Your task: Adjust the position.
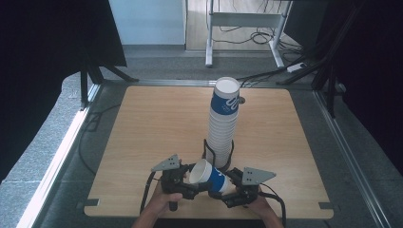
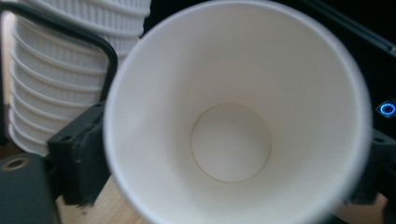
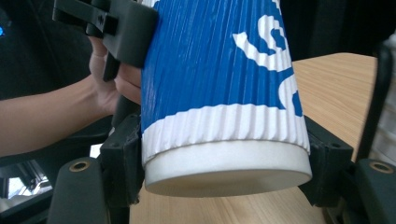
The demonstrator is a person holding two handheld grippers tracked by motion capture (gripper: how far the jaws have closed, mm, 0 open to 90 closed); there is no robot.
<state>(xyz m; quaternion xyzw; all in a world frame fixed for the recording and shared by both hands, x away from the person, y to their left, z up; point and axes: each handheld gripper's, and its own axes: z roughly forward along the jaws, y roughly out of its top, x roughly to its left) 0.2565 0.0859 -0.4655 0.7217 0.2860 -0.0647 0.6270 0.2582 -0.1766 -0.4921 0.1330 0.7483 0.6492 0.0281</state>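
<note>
1 cup (image 1: 209,176) lies on its side above the near table (image 1: 157,123) edge, held between both grippers. The right gripper (image 1: 227,191) is clamped on the cup's base end: in the right gripper view its 2 jaws press the ribbed blue-and-white wall (image 3: 219,84) from both sides, just above the white foot. The left gripper (image 1: 189,183) sits at the cup's open mouth; in the left gripper view the white rim (image 2: 233,112) spans the space between its 2 jaws, with the cup's round bottom seen straight ahead. Whether the left pads press the rim or only stand beside it, I cannot tell. The cup's mouth points toward the left gripper, base toward the right. Just beyond both grippers stands a tall stack (image 1: 222,123) of nested cups in a black wire holder (image 1: 207,151), upright, apart from the held cup. Each gripper is held by 1 hand (image 1: 159,205), coming in from the near edge.
</note>
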